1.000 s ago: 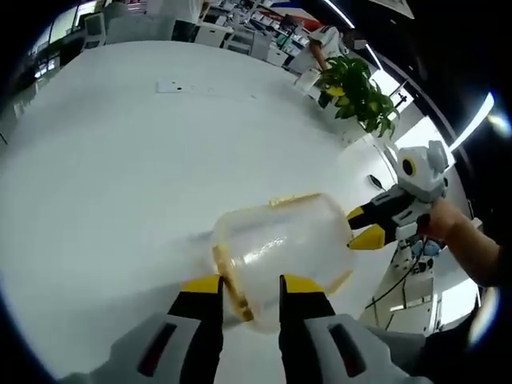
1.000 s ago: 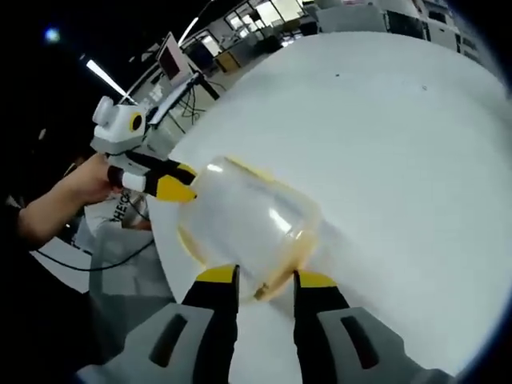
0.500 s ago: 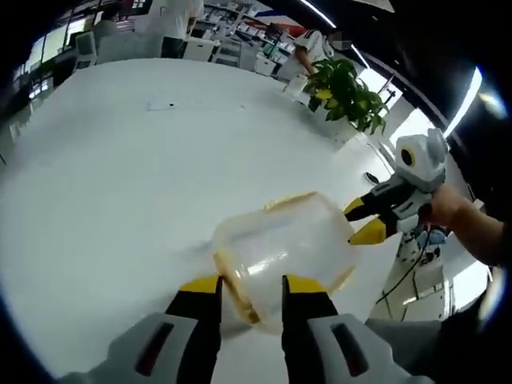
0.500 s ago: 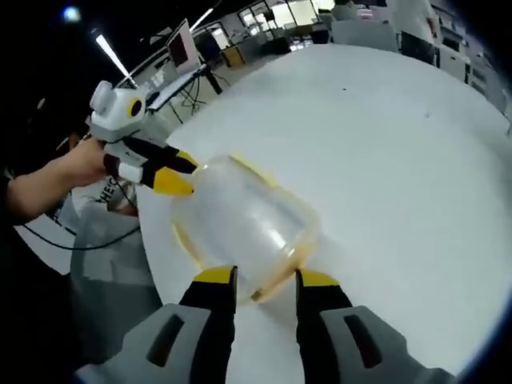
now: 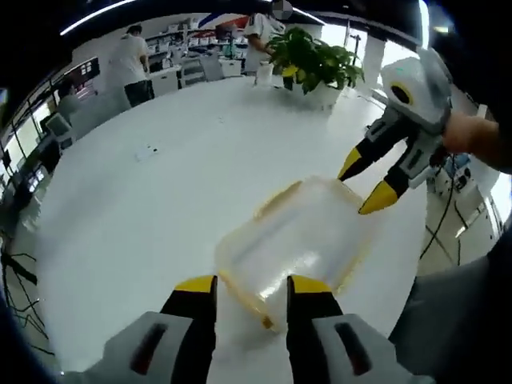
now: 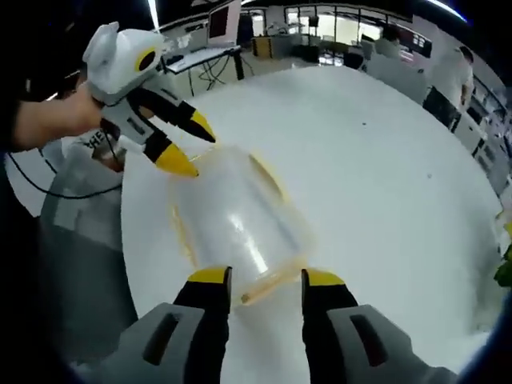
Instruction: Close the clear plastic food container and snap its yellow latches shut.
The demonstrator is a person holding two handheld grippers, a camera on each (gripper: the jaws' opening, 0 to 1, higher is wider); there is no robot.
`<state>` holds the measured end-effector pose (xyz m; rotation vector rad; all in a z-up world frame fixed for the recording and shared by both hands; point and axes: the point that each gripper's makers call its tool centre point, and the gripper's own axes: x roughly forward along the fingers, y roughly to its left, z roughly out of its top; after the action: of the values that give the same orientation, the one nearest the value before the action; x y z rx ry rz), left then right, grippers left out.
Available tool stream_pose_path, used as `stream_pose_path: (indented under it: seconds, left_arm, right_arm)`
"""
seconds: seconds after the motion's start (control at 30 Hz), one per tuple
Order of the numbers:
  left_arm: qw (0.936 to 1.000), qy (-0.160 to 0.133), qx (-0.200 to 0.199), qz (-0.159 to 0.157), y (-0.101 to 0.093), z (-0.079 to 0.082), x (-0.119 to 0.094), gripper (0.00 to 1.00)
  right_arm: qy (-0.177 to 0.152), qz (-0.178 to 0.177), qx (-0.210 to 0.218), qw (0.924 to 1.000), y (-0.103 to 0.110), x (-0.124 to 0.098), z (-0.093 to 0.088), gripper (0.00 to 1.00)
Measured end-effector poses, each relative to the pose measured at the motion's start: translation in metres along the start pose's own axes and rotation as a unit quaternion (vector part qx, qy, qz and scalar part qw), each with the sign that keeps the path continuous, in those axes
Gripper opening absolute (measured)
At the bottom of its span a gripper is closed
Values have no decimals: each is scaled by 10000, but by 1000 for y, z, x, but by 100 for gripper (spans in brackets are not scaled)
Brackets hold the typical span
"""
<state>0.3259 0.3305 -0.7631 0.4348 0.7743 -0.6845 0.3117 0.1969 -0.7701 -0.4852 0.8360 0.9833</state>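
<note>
The clear plastic container [image 5: 300,236] with yellow trim lies on its side on the white table [image 5: 136,208]. Its near end, with a yellow latch [image 5: 250,300], sits between the jaws of my left gripper [image 5: 252,286], which is open. At the far end my right gripper [image 5: 364,186] comes in from the right with its jaws spread, the lower tip on the container's corner. In the right gripper view the container [image 6: 236,224] stretches away from my open right gripper [image 6: 266,278]. The left gripper [image 6: 190,148], held by a hand, stands spread at the far end.
The round white table's edge [image 6: 136,264] runs close along the container's side. A potted plant [image 5: 312,56] stands at the table's far rim. People stand among desks beyond the table [image 5: 128,60]. A small dark mark [image 5: 146,152] lies on the tabletop.
Both views have swung and tilted, so the cameras moved. Both pairs of jaws stand slightly wider apart than before. Each gripper still sits at its own end of the container.
</note>
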Motion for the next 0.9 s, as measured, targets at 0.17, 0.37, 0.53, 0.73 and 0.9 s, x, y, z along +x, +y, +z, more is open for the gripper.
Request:
stream_pose_path:
  seconds: [0.17, 0.37, 0.53, 0.73, 0.9]
  left_arm:
    - [9982, 21, 597, -74, -9, 7, 1, 23]
    - [9968, -263, 697, -290, -18, 26, 3, 22]
    - [9939, -409, 855, -562, -28, 31, 6, 18]
    - [9892, -598, 1090, -772, -41, 40, 4, 12]
    - [9880, -576, 1114, -906, -48, 37, 4, 7]
  right_arm:
    - [-62, 92, -544, 9985, 9, 2, 6, 26]
    - [-468, 379, -174, 9980, 11, 8, 25, 28]
    - [-897, 643, -148, 9938, 18, 9, 46, 25]
    - [-806, 785, -495, 9924, 28, 21, 50, 27]
    - [-857, 756, -512, 9921, 28, 25, 56, 30]
